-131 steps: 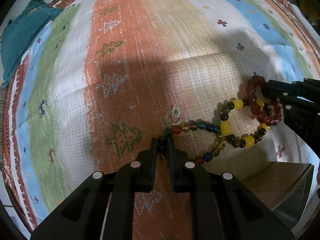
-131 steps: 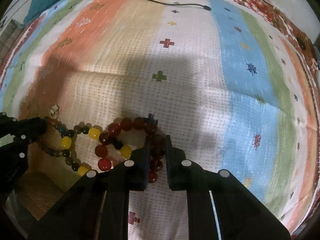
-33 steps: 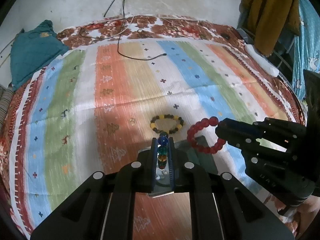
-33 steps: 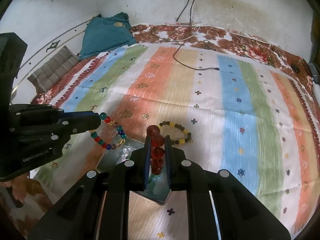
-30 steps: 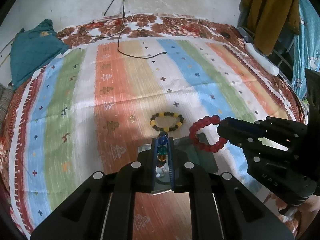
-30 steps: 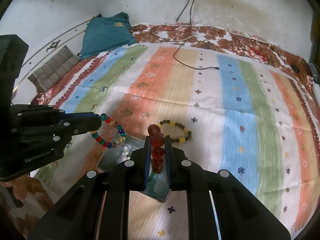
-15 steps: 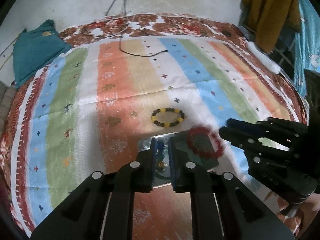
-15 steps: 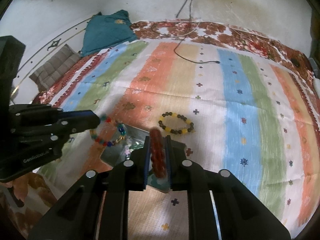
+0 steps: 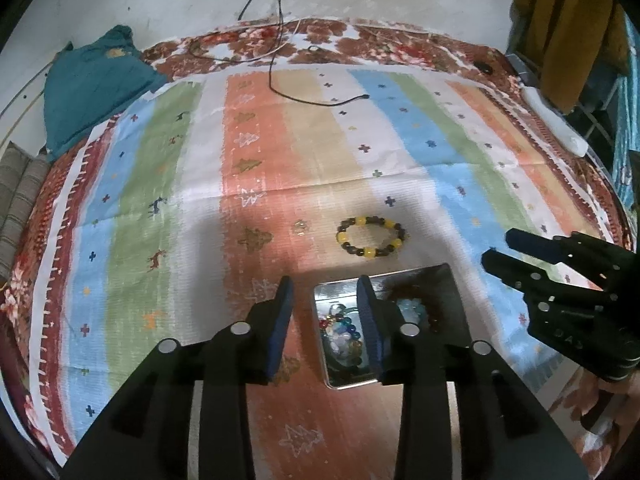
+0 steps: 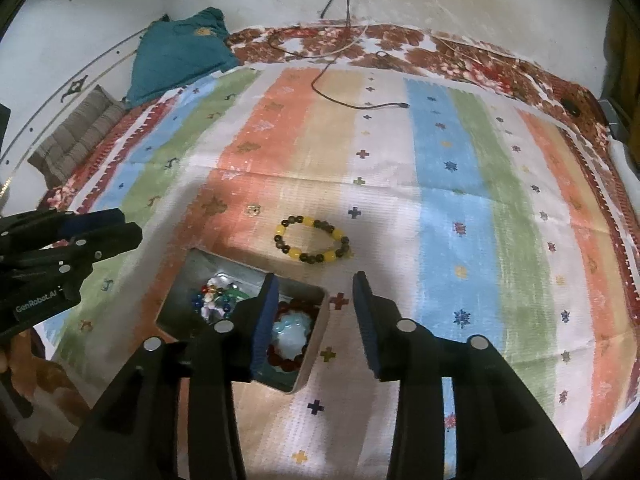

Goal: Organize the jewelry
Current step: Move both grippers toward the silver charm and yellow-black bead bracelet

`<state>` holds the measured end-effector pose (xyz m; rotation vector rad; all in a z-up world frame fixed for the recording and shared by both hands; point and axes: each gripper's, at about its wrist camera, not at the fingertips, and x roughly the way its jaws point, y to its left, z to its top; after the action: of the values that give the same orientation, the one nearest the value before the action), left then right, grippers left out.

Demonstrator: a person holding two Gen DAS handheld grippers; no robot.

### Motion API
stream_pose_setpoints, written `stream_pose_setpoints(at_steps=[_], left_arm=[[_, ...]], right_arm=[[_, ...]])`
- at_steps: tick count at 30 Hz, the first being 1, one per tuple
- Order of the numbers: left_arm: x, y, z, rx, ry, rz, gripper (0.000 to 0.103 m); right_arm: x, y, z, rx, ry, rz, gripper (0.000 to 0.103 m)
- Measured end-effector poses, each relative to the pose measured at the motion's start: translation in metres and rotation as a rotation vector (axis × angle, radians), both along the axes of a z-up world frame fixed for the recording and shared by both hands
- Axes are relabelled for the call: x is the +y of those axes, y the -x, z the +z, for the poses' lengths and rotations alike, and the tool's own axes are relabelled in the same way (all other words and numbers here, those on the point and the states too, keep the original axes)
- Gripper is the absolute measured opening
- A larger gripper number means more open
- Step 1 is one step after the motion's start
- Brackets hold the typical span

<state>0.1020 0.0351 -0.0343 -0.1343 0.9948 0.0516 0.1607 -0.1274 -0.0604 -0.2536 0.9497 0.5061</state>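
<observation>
A metal tray lies on the striped rug. The multicolour bead bracelet lies in its left part, the red bead bracelet in its right part. A yellow and dark bead bracelet lies on the rug just beyond the tray. A small ring lies to its left. My left gripper is open and empty above the tray. My right gripper is open and empty above the tray's right edge.
A black cable runs from the wall onto the far rug. A teal cloth and a striped cushion lie at the far left. A mustard cloth hangs at the far right.
Both grippers have opened and let go of their bracelets. The multicolour and red bracelets have dropped into the tray.
</observation>
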Motion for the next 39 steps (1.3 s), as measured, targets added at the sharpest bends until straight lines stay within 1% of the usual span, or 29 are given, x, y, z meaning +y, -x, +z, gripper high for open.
stream_pose_setpoints(at_steps=[1, 2, 4, 5, 6, 8, 12, 14, 16, 19, 20, 21, 22, 26, 31, 36, 39], left_arm=[[0.001, -0.002, -0.001, 0.004, -0.003, 0.006, 0.035], [0.003, -0.005, -0.002, 0.006, -0.004, 0.01, 0.037], [0.003, -0.008, -0.003, 0.007, -0.007, 0.015, 0.039], [0.004, -0.011, -0.004, 0.01, -0.011, 0.017, 0.041], [0.004, -0.014, -0.005, 0.014, -0.016, 0.019, 0.046], [0.006, -0.019, -0.007, 0.024, -0.022, 0.028, 0.05], [0.013, -0.035, -0.016, 0.048, -0.024, 0.064, 0.05], [0.014, -0.044, -0.023, 0.066, -0.025, 0.065, 0.05], [0.017, -0.054, -0.03, 0.084, -0.034, 0.07, 0.05], [0.021, -0.062, -0.037, 0.101, -0.034, 0.076, 0.051], [0.022, -0.064, -0.037, 0.103, -0.029, 0.075, 0.054], [0.023, -0.064, -0.037, 0.102, -0.024, 0.075, 0.061], [0.023, -0.066, -0.037, 0.1, -0.025, 0.074, 0.062], [0.025, -0.074, -0.043, 0.116, -0.009, 0.07, 0.063], [0.03, -0.087, -0.057, 0.148, -0.02, 0.075, 0.063], [0.04, -0.095, -0.066, 0.16, 0.034, 0.09, 0.062], [0.039, -0.1, -0.069, 0.164, 0.035, 0.084, 0.062]], right_arm=[[0.0, -0.003, -0.001, 0.005, 0.001, -0.002, 0.042], [0.001, -0.003, -0.001, 0.009, 0.002, 0.0, 0.044], [0.002, -0.007, -0.003, 0.017, 0.008, 0.003, 0.051], [0.002, -0.009, -0.003, 0.019, 0.013, 0.0, 0.051], [0.002, -0.01, -0.003, 0.02, 0.015, -0.002, 0.051], [0.002, -0.016, -0.005, 0.029, 0.014, -0.012, 0.052], [-0.002, -0.031, -0.01, 0.062, 0.01, -0.049, 0.052], [-0.003, -0.04, -0.018, 0.102, -0.003, -0.065, 0.055], [-0.003, -0.047, -0.025, 0.106, 0.03, -0.087, 0.055], [0.0, -0.054, -0.03, 0.104, 0.048, -0.081, 0.055], [0.0, -0.057, -0.031, 0.107, 0.048, -0.085, 0.056], [0.0, -0.059, -0.033, 0.113, 0.046, -0.087, 0.057], [0.0, -0.062, -0.034, 0.117, 0.044, -0.089, 0.058], [0.004, -0.068, -0.039, 0.136, 0.046, -0.087, 0.058], [0.008, -0.075, -0.048, 0.158, 0.062, -0.093, 0.059], [0.011, -0.084, -0.059, 0.191, 0.073, -0.095, 0.06], [0.017, -0.088, -0.065, 0.198, 0.089, -0.084, 0.06]])
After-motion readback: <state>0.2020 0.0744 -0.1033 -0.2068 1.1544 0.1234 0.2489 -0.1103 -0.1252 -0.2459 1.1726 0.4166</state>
